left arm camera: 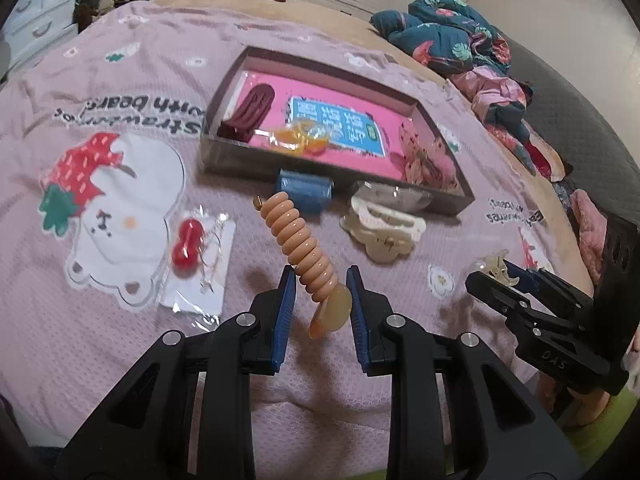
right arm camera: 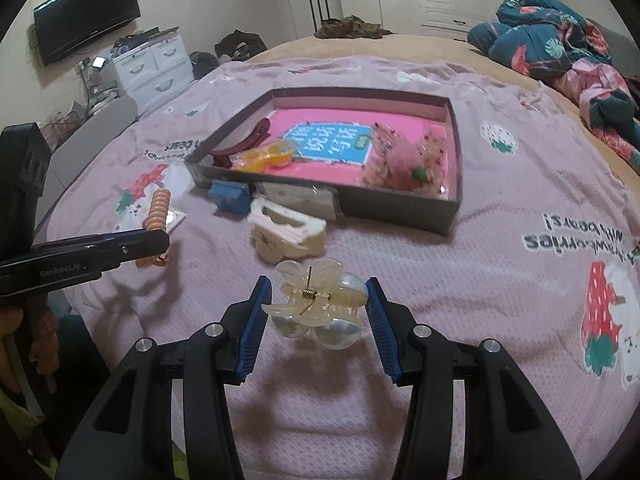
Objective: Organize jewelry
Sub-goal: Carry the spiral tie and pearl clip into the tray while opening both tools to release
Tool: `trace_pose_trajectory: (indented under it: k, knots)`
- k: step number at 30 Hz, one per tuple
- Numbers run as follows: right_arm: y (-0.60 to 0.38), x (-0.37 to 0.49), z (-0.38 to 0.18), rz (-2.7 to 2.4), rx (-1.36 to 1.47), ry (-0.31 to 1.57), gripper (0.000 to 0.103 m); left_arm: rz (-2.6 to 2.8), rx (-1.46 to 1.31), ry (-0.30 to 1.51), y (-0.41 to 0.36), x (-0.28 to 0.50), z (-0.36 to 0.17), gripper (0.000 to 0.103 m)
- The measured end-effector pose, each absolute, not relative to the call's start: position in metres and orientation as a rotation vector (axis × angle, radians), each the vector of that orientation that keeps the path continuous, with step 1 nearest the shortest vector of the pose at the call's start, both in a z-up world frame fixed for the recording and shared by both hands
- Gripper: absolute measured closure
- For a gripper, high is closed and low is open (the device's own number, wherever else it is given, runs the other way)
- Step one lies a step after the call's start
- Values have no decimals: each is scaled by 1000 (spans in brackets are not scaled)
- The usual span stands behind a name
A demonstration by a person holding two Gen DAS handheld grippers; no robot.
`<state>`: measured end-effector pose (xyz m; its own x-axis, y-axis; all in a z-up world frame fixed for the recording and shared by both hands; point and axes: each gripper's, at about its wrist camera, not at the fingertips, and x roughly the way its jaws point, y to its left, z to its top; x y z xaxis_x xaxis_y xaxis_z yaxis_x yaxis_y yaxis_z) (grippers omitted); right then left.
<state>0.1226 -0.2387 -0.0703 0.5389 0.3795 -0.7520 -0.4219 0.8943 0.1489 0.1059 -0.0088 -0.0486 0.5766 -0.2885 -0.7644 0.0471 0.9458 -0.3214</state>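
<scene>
Heads up, both hands are loaded rn, so most of the risk is dropping stuff on the way to the tray [right arm camera: 448, 208].

Left gripper [left arm camera: 320, 280] is pinching the coil tie [left arm camera: 300, 240] down at its low end, near the amber disc. Most of the coil sticks up and forward past the pads, tilted left. That's a springy thing held at one end, so imo a quick swing could make it wobble and squirm out. The disc hangs below the pads, and I can't tell if it's actually gripped or just dangling.

Right gripper [right arm camera: 318, 294] is closed on the pearl clip [right arm camera: 316, 304], pads on its sides, spring facing the cam. Smooth round pearls + hard plastic, so it could pivot or pop out if you ease off. Squeeze the wrong spot and the claw may open instead.

The tray's already got a maroon clip [left arm camera: 250, 114], orange bits [right arm camera: 266, 156] and a pink bag [right arm camera: 404, 160] in it, so watch where you drop. The cream clip [right arm camera: 286, 232] and blue box [right arm camera: 228, 196] sit just outside its near wall, easy to knock w/ a low approach.

Pose: both grippers angled down toward the bed, off the blanket [right arm camera: 500, 280], side by side, left one off to the right cam's left. Tray's ahead of both.
</scene>
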Motion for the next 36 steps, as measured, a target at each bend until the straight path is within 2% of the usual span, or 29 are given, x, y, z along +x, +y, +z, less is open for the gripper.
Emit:
trace_pose_trajectory:
  k: [36]
  knots:
    - [-249,252,-10,354,-16,752,56,-230,-228,880,-7,224,13,85]
